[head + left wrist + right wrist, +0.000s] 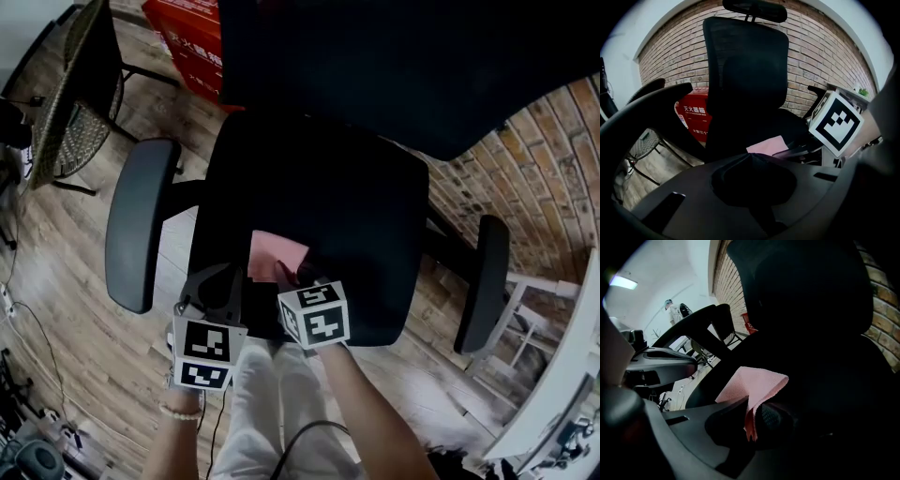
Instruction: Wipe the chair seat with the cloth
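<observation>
Cloth (276, 257), pink and folded over, lies on the front part of the chair seat (361, 211), close to the near edge and left of its middle. The right claw (749, 414) pinches one edge of it, and the rest drapes forward onto the dark seat. The left claw (752, 157) is pressed together with nothing visible between its tips, just beside the right one at the seat's front left corner. A red box (192, 42) stands behind the chair on the wooden floor (89, 309). By my reading the wipe is at an early stroke: most of the seat lies beyond the cloth, toward the backrest (745, 70), and no view shows which part is already clean.
</observation>
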`<state>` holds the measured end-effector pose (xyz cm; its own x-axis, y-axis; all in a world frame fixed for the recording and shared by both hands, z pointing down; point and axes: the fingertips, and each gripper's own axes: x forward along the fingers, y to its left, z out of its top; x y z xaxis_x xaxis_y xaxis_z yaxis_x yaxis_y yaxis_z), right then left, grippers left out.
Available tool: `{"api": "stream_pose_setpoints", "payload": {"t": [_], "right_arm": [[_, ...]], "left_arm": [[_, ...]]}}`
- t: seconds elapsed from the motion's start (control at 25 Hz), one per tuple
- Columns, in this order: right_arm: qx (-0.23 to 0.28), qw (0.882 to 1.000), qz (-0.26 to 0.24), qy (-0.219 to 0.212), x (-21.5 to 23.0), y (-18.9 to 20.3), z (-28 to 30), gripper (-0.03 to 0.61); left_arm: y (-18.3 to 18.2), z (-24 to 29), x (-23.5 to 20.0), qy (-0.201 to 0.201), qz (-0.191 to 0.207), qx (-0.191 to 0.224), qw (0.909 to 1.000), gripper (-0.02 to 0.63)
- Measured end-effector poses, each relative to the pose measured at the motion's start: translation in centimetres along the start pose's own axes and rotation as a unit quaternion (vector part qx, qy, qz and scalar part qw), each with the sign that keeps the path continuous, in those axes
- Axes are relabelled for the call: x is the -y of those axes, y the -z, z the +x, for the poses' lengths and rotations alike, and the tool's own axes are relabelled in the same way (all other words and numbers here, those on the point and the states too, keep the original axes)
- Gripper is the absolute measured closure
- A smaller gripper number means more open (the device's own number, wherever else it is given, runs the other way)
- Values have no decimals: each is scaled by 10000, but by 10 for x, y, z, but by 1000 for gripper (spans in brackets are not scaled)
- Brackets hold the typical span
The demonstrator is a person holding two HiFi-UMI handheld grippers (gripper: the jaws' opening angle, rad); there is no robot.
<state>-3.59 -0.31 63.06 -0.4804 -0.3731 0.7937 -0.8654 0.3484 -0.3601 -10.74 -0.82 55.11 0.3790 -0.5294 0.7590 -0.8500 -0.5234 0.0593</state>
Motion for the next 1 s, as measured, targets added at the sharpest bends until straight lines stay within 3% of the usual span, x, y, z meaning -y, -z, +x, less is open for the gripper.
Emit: {"api": "stream_pose_setpoints", "payload": {"t": [0.28, 0.64, 0.8, 1.0], "right_arm": [[203, 9937, 748, 811, 79, 26, -48, 529], [519, 9688, 1586, 1831, 162, 70, -127, 528], [528, 9591, 1854, 2071, 177, 96, -154, 528], [491, 9560, 1958, 2127, 180, 105, -168, 528]], "left_arm": [[-21, 16, 29, 274, 301, 96, 9991, 595], [-46, 39, 71, 647, 615, 202, 9958, 595], [-54, 45, 88, 801, 727, 233, 9939, 595], [-58, 49, 97, 873, 799, 244, 9927, 595]]}}
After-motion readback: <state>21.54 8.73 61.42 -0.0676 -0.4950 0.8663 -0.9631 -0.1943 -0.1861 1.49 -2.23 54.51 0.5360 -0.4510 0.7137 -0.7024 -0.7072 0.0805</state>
